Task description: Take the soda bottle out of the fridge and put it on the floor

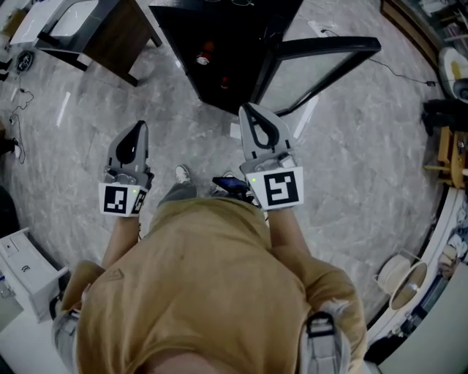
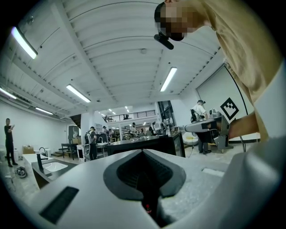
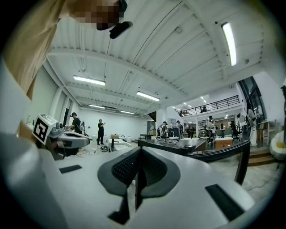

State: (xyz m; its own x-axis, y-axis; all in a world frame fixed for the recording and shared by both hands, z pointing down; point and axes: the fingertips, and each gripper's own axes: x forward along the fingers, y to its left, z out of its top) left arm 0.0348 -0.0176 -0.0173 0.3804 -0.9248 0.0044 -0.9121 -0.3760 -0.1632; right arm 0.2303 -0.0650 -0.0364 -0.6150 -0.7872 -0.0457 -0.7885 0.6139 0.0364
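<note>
The fridge (image 1: 219, 44) is a black cabinet at the top middle of the head view, with its glass door (image 1: 322, 52) swung open to the right. Inside it, small red-topped things (image 1: 206, 54) show from above; I cannot tell whether one is the soda bottle. My left gripper (image 1: 137, 126) and right gripper (image 1: 248, 109) are held in front of the person's waist, pointing at the fridge and short of it. Both are shut with nothing between the jaws. The left gripper (image 2: 144, 152) and the right gripper (image 3: 140, 150) point level across the room in their own views.
Grey marble floor (image 1: 183, 146) lies between me and the fridge. A dark table with a white sink (image 1: 80, 22) stands upper left, a white box (image 1: 25, 272) lower left. A cable (image 1: 398, 71) crosses the floor at right. People stand far off (image 3: 101, 131).
</note>
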